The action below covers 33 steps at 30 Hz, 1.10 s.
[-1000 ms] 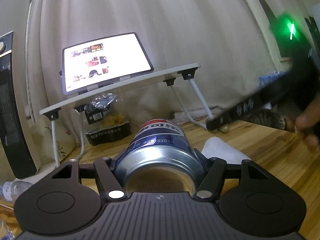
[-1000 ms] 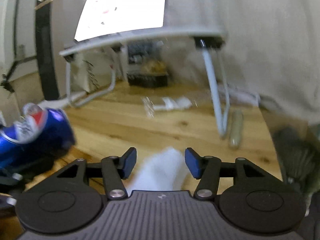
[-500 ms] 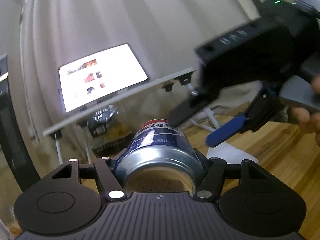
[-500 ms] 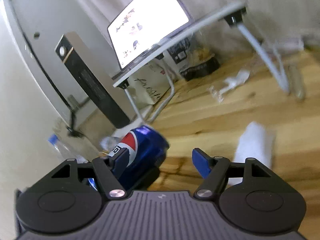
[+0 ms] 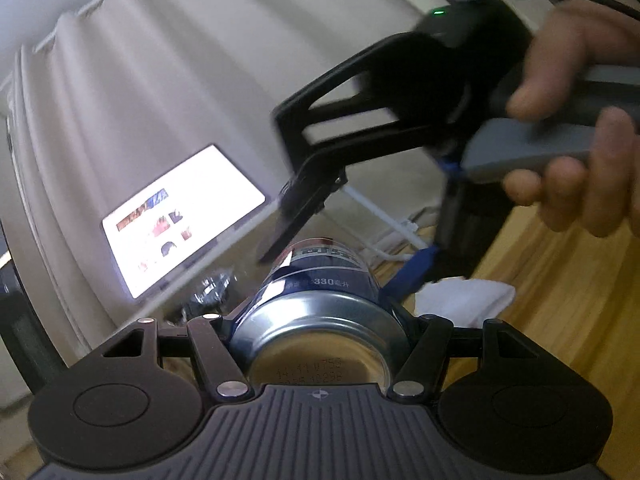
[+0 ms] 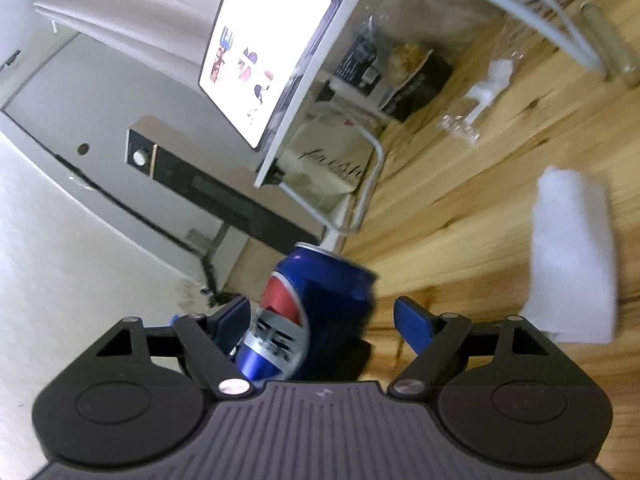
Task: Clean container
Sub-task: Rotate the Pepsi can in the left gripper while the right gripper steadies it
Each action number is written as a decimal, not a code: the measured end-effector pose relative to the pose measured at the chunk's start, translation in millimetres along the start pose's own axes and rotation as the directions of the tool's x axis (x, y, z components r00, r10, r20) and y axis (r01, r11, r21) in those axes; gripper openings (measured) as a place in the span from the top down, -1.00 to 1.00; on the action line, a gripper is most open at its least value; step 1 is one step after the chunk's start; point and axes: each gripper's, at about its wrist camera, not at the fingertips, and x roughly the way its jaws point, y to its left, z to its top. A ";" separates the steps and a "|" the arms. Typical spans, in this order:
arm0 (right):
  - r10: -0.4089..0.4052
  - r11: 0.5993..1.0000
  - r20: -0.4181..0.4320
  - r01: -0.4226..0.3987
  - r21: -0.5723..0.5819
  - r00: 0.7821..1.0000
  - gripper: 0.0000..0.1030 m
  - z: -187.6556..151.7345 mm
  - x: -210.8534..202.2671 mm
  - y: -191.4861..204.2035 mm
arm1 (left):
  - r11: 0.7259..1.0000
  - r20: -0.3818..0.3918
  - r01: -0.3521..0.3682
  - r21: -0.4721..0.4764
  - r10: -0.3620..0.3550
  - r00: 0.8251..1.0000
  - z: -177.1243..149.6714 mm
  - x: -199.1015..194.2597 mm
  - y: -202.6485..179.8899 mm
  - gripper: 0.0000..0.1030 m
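A: How do the jaws of the left gripper [image 5: 320, 322] stand?

B: Pinched on the blue can [image 5: 320, 284]. Both sides press its wall near the base, and the silver bottom with its printed date code faces the left wrist camera. The can lies along the jaws, top end pointing away.

A: And the right gripper [image 6: 320, 318]?

B: Spread wide, gripping nothing. In the right wrist view the can sits between its blue fingertips [image 6: 412, 322], closer to the left one and well apart from the right one. Whether the left one touches the can I cannot tell.

A: How is the right one held?

B: From the left wrist view it comes in from above and to the right of the left jaws, tilted down toward the can's far end, with the person's hand [image 5: 576, 128] wrapped around the grey handle. It is blurred.

A: How does the can look?

B: Blue with a red, white and blue logo and a silver band of lettering; "330" reads on its side. It hangs above the wooden table [image 6: 480, 200].

A: Anything else nearby?

B: A folded white cloth [image 6: 572, 256] lies on the table to the right of the right jaws, beyond them. Farther ahead a lit tablet [image 6: 268, 48] stands on a small white folding stand [image 6: 316, 80]
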 end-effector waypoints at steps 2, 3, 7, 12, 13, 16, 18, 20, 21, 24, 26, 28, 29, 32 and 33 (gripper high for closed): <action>-0.001 1.000 0.002 0.001 -0.024 1.000 -0.43 -2.2 1.6 2.9 | 0.996 -0.019 0.009 -0.085 -0.010 1.000 1.5 -0.4 6.3 -0.36; 0.003 0.999 0.003 -0.003 -0.034 1.000 -0.42 -3.6 1.8 3.8 | 0.988 -0.029 0.027 -0.150 -0.031 0.999 2.0 -0.1 13.2 -0.36; 0.074 0.997 0.045 -0.072 -0.031 0.996 -0.42 -9.1 -2.9 0.3 | 0.879 -0.023 0.110 -0.464 -0.136 0.990 -1.5 2.0 45.8 -0.36; 0.159 0.987 0.103 -0.161 0.010 0.982 -0.42 -8.8 -6.8 -11.5 | 0.659 0.090 0.211 -0.722 -0.213 0.973 -8.8 1.7 74.6 -0.36; 0.174 0.984 0.113 -0.177 0.023 0.978 -0.42 -8.6 -7.4 -13.6 | 0.628 0.110 0.216 -0.747 -0.204 0.973 -10.0 0.8 78.4 -0.36; 0.187 0.980 0.118 -0.193 0.039 0.975 -0.42 -10.3 -8.6 -14.6 | 0.573 0.134 0.224 -0.788 -0.195 0.972 -12.6 2.1 85.3 -0.31; 0.194 0.979 0.118 -0.200 0.038 0.974 -0.42 -11.6 -9.5 -13.8 | 0.581 0.138 0.233 -0.780 -0.204 0.969 -12.4 2.6 85.2 -0.30; 0.190 0.980 0.120 -0.195 0.036 0.974 -0.42 -11.3 -10.9 -13.7 | 0.613 0.130 0.239 -0.753 -0.217 0.967 -10.1 3.7 83.9 -0.30; 0.186 0.981 0.115 -0.191 0.037 0.976 -0.43 -11.0 -11.3 -14.1 | 0.676 0.112 0.224 -0.702 -0.206 0.972 -6.5 1.0 77.6 -0.30; 0.147 0.989 0.105 -0.149 0.010 0.984 -0.48 -8.8 -13.8 -11.0 | 0.859 0.073 0.174 -0.481 -0.158 0.985 4.7 -7.3 55.1 -0.30; 0.111 0.994 0.104 -0.109 -0.023 0.988 -0.51 -7.0 -15.6 -6.3 | 0.961 0.079 0.131 -0.244 -0.115 0.990 9.0 -13.2 33.1 -0.30; 0.100 0.995 0.098 -0.100 -0.007 0.990 -0.51 -5.6 -15.3 -5.9 | 0.993 0.114 0.102 -0.055 -0.096 0.989 7.4 -17.5 15.2 -0.30; 0.101 0.995 0.100 -0.101 0.002 0.990 -0.51 -5.8 -15.2 -6.2 | 0.996 0.131 0.086 0.031 -0.090 0.987 5.9 -19.2 7.2 -0.30; 0.106 0.994 0.092 -0.106 -0.005 0.990 -0.51 -7.1 -13.3 -5.0 | 0.994 0.142 0.067 0.083 -0.078 0.987 6.2 -18.4 4.5 -0.30; 0.113 0.994 0.085 -0.112 -0.007 0.990 -0.42 -7.9 -12.4 -5.6 | 0.995 0.137 0.074 0.068 -0.082 0.987 7.4 -17.3 7.5 -0.30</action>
